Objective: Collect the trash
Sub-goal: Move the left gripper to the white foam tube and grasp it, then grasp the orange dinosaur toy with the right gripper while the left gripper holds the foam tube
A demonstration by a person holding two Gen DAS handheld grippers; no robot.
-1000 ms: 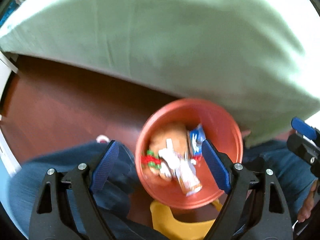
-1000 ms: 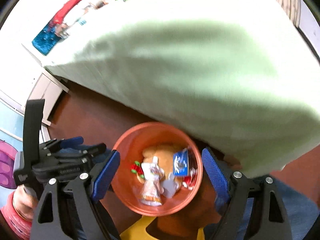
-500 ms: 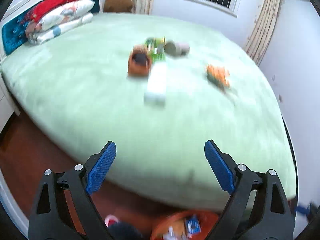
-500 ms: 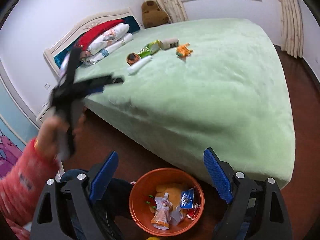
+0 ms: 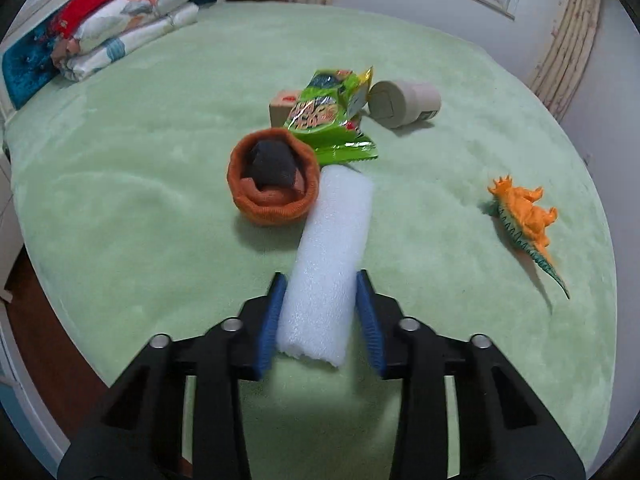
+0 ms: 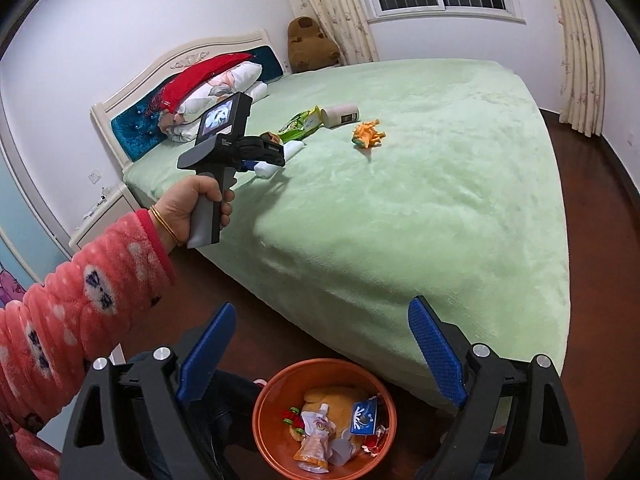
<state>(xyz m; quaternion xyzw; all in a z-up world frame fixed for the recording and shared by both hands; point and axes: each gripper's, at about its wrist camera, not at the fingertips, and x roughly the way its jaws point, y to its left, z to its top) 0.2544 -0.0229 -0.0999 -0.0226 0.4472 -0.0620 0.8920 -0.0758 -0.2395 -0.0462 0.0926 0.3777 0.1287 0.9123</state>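
A white foam roll lies on the green bed. My left gripper has its blue pads on both sides of the roll's near end, closed against it. It also shows in the right wrist view, held in a hand. Behind the roll lie a green snack bag, a small cardboard box and a beige paper cup. My right gripper is open and empty above an orange trash bowl holding wrappers on the floor.
An orange knit hat with a dark sock inside touches the roll's far end. An orange toy dinosaur lies to the right. Folded bedding and a headboard are at the bed's far left. Dark wood floor surrounds the bed.
My left gripper rose from over the trash bowl, moved out over the bed and closed around the foam roll. My right gripper lifted and stayed open above the bowl.
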